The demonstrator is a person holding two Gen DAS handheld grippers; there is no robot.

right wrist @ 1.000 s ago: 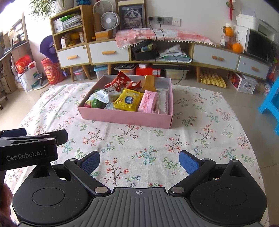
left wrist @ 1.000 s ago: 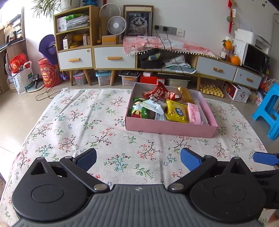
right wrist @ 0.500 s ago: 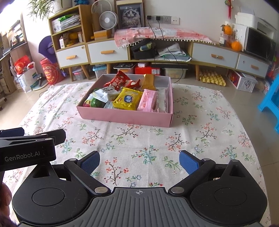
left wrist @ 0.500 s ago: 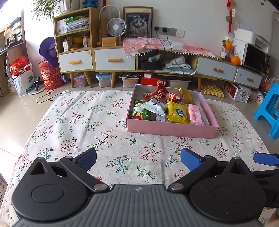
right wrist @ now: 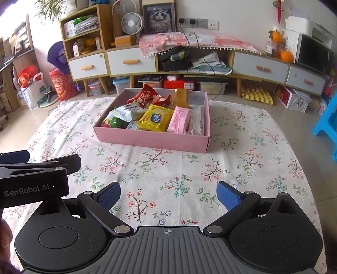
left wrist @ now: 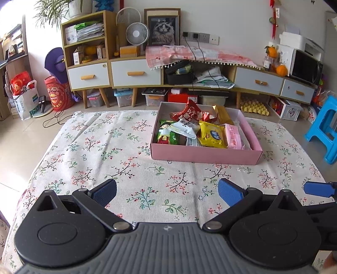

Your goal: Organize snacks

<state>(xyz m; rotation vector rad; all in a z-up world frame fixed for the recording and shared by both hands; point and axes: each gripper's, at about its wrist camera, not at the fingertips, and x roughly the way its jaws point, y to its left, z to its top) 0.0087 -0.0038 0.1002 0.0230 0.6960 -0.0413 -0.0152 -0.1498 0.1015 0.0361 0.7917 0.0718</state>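
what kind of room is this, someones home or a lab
Most likely a home living room: a low cabinet with drawers along the wall, a framed cat picture, a microwave, and a floral tablecloth under the pink snack box.

free: bare floral-clothed counter [right wrist: 168,168] before both tools | obstacle: open pink cardboard box [right wrist: 151,139], packed with snack packets, ahead

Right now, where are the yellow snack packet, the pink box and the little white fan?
yellow snack packet [right wrist: 155,119], right wrist view, its front face.
pink box [right wrist: 151,140], right wrist view, near outer wall.
white fan [left wrist: 137,33], left wrist view, grille centre.
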